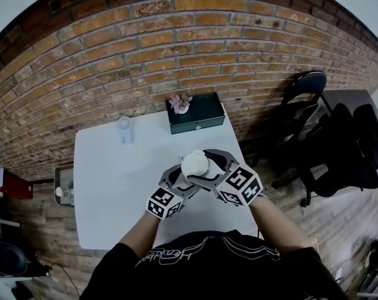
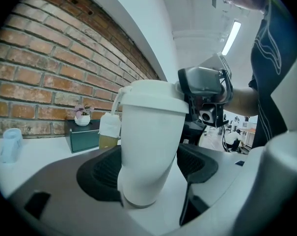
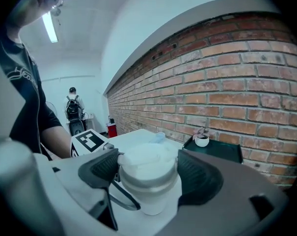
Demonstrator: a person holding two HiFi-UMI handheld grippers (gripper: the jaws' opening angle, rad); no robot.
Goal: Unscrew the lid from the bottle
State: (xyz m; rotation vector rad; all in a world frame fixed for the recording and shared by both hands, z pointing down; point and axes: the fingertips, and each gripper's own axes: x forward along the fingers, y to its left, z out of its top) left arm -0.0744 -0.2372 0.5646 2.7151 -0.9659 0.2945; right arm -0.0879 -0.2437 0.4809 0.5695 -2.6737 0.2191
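Observation:
A white bottle (image 2: 148, 151) is held up over the white table (image 1: 114, 180), in front of the person. My left gripper (image 2: 148, 173) is shut on its lower body, a black pad pressing each side. The bottle's white lid (image 3: 148, 163) sits above a grey collar, and my right gripper (image 3: 149, 173) is shut on it, with pads against both sides. In the head view the lid (image 1: 194, 164) shows from above between the left gripper (image 1: 179, 177) and the right gripper (image 1: 208, 162). The bottle's base is hidden in the head view.
A dark green box (image 1: 196, 113) with a small potted plant (image 1: 180, 104) stands at the table's far edge by the brick wall. A pale translucent bottle (image 1: 125, 130) stands far left. A small bottle of yellowish liquid (image 2: 109, 129) stands before the box. A black chair (image 1: 307, 92) is to the right.

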